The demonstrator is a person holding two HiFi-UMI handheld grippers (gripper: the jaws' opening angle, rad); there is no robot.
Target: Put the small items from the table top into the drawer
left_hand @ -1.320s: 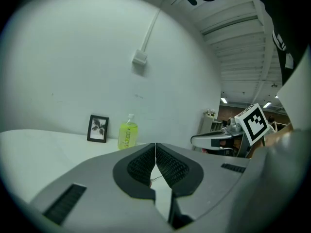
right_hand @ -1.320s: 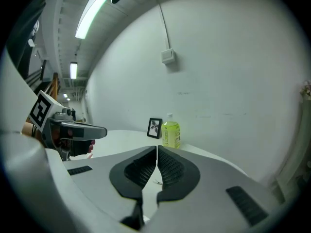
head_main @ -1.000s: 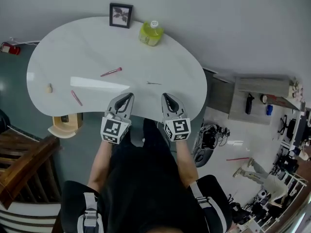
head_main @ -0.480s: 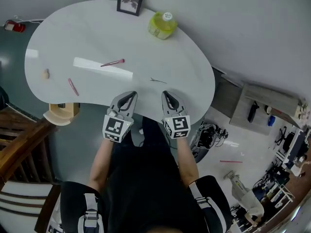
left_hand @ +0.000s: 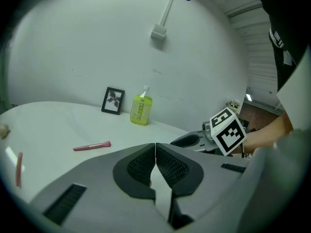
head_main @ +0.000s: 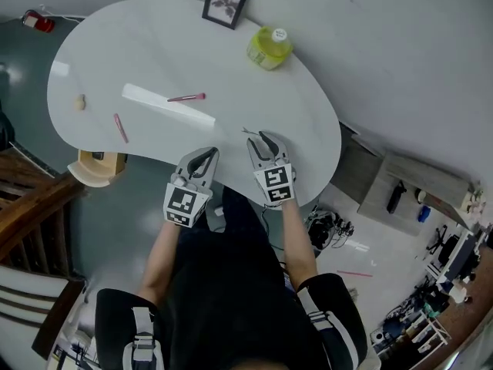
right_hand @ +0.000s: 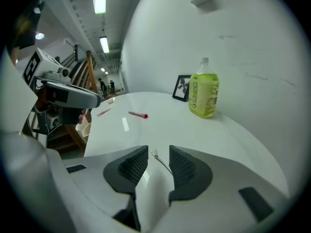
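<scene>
Right gripper (right_hand: pixel 158 150), jaws just opened, straddles a thin grey metal pin (right_hand: pixel 161 161) lying flat, long axis slanting across the gap. Left gripper (left_hand: pixel 155 148) clenched, empty.

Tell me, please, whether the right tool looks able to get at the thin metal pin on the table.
Probably yes: the right tool has just been opening its jaws, the thin metal pin lies between them, and nothing blocks it.

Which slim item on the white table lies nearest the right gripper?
The thin silver metal pin: it lies between the right gripper's jaws, which have just been opening. The pink pen and pink stick lie far off to the left.
</scene>
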